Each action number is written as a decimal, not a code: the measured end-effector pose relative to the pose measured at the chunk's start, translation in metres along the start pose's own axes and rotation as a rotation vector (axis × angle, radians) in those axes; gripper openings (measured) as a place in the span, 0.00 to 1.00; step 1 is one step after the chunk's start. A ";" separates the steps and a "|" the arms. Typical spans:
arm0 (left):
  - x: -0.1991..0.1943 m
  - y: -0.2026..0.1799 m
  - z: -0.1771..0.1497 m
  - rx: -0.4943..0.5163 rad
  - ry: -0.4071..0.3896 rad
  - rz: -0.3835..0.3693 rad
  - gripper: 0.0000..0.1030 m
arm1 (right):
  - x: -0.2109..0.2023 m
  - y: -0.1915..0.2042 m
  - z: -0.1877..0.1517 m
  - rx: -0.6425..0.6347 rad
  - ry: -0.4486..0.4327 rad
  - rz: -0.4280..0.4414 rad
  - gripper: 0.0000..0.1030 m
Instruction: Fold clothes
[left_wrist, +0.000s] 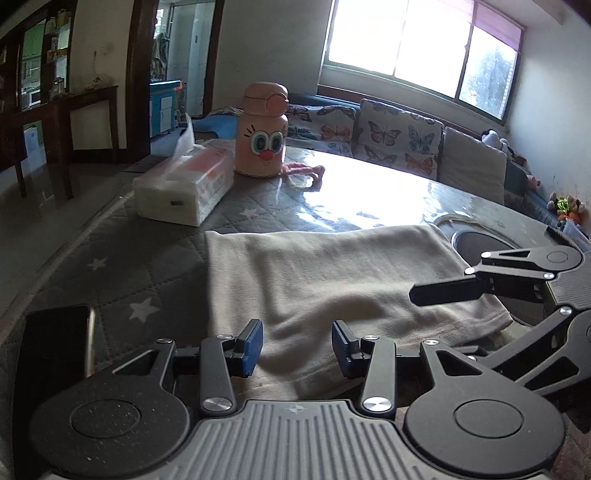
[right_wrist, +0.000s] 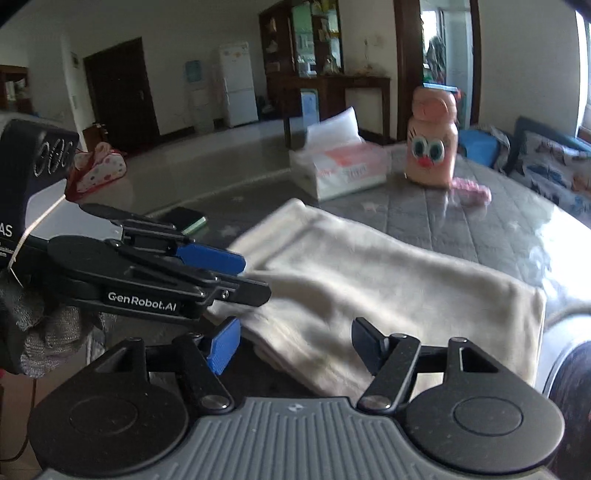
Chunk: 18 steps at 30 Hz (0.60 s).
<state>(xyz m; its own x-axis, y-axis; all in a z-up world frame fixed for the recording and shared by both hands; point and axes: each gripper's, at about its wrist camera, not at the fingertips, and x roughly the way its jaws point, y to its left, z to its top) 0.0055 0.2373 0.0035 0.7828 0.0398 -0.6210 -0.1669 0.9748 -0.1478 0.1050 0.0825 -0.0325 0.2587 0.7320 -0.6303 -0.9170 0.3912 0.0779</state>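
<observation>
1. Cream garment (left_wrist: 325, 284) folded flat at the near edge of the tabletop (left_wrist: 155, 266), on the grey star-patterned cover.
2. Left gripper (left_wrist: 297, 349) released, jaws spread over the garment's near edge, grasping nothing.
3. Right gripper (right_wrist: 295, 347) released too, poised at the garment's near corner.
4. Tissue pack (left_wrist: 188, 184) and pink bottle (left_wrist: 264, 133) toward the far edge; phone (left_wrist: 55, 350) near the left edge.

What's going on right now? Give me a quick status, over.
Left gripper and right gripper both open, holding nothing. Folded cream garment flat on table. Tissue pack and bottle well clear.
</observation>
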 end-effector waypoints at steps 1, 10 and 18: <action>-0.003 0.003 0.001 -0.009 -0.007 0.004 0.43 | 0.000 0.001 0.003 -0.011 -0.016 -0.006 0.69; -0.021 0.023 0.010 -0.060 -0.057 0.055 0.50 | 0.037 -0.016 0.014 0.053 0.010 0.033 0.81; -0.015 0.024 0.020 -0.065 -0.072 0.071 0.55 | 0.023 0.022 -0.003 -0.073 0.050 0.157 0.84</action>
<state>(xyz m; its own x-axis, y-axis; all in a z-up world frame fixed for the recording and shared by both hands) 0.0013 0.2644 0.0248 0.8081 0.1258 -0.5755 -0.2600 0.9528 -0.1567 0.0896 0.1057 -0.0477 0.0967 0.7514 -0.6527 -0.9650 0.2313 0.1232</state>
